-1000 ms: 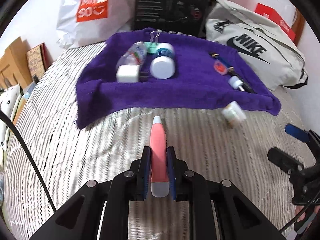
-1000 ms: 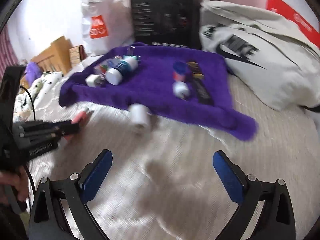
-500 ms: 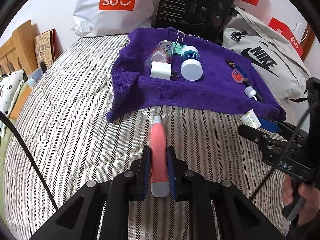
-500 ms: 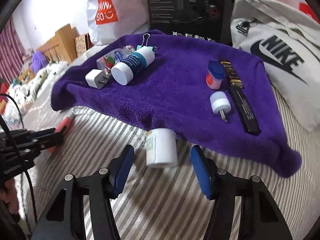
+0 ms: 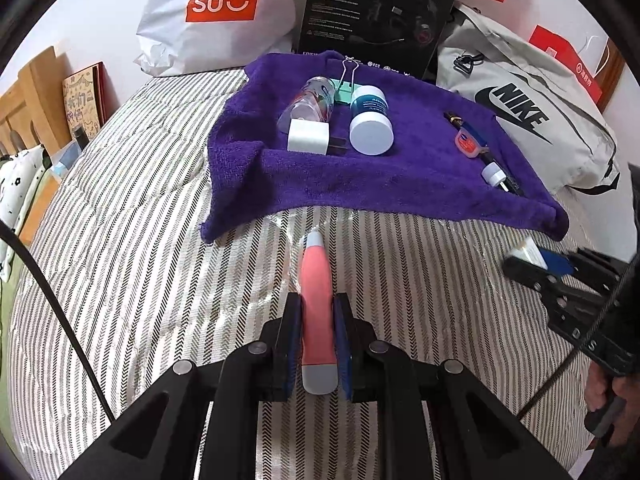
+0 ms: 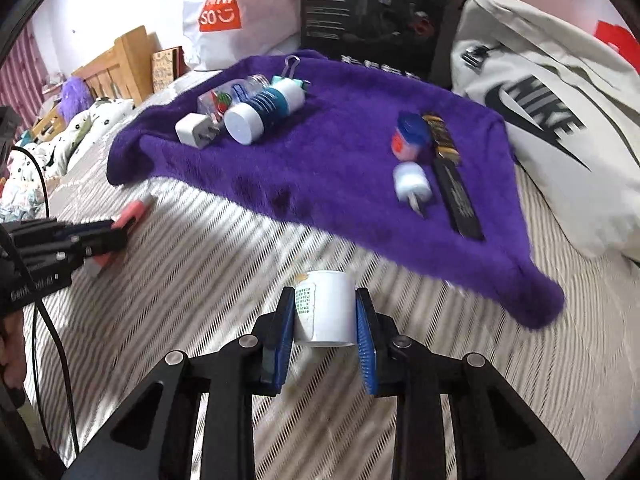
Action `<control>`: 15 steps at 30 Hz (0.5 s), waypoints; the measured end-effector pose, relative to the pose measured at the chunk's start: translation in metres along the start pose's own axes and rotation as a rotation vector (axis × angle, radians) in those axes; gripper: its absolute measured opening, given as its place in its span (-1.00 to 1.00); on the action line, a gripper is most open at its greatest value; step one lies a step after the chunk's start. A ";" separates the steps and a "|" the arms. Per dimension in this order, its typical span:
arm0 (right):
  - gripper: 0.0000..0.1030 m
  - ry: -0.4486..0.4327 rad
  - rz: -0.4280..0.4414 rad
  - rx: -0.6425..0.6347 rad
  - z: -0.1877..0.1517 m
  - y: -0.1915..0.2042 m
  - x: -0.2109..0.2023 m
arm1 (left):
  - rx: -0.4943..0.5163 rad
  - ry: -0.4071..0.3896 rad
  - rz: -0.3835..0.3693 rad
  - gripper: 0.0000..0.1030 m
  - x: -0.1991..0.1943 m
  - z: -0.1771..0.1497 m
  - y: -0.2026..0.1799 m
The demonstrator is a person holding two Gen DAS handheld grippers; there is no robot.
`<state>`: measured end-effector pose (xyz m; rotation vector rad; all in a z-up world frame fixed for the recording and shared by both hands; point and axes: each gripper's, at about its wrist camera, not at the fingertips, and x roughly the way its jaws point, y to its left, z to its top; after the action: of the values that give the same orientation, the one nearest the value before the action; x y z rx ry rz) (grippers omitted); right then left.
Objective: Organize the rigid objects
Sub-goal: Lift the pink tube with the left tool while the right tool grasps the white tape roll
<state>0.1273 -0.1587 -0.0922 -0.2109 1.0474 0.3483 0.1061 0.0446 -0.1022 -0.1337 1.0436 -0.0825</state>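
Since half a second back, the right gripper (image 6: 324, 320) has been brought forward and squeezed in around the small white jar (image 6: 325, 307), which was lying loose between wide-spread blue pads before. Now both pads are pressed flat against its sides, so it's gripped, just above the striped bedspread (image 6: 200, 272) and just short of the purple towel (image 6: 320, 168). The left gripper (image 5: 316, 340) hasn't changed: it's clamped on the pink tube (image 5: 316, 304), held over the stripes near the towel's front edge.

Count-wise, two things are held and seven are laid out on the towel. On its left side, four are bunched together and touching: one clear bottle (image 5: 310, 102), one white charger plug (image 5: 308, 142), one teal-and-white jar (image 5: 370, 120) on its side, and one mint binder clip (image 5: 346, 80) behind them. On the right side, three are lined up close: one little red-and-blue tub (image 5: 470, 142), one small white cap-shaped piece (image 5: 494, 174), one long black stick (image 6: 454, 184) with gold print.

Looks: the white jar is a short cylinder with a green-printed label on one side. The pink tube is slim, coral in the middle, pale grey at both ends, pointed straight away from the camera.

Behind the towel, one white shopping bag (image 5: 216, 12), one black box (image 5: 380, 12) and one grey sports bag (image 5: 532, 108) are propped up.
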 end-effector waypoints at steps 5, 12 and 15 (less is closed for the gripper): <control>-0.44 0.013 0.020 0.016 -0.013 -0.003 -0.009 | 0.006 -0.006 -0.022 -0.69 -0.007 0.003 -0.002; -0.44 0.005 0.048 0.008 -0.017 -0.003 -0.024 | 0.024 -0.009 -0.031 -0.69 -0.018 0.012 -0.007; -0.44 0.004 0.063 0.002 -0.017 -0.004 -0.027 | 0.030 -0.009 -0.035 -0.69 -0.025 0.016 -0.009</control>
<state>0.1023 -0.1727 -0.0765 -0.1767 1.0598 0.4040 0.1075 0.0399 -0.0720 -0.1251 1.0312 -0.1289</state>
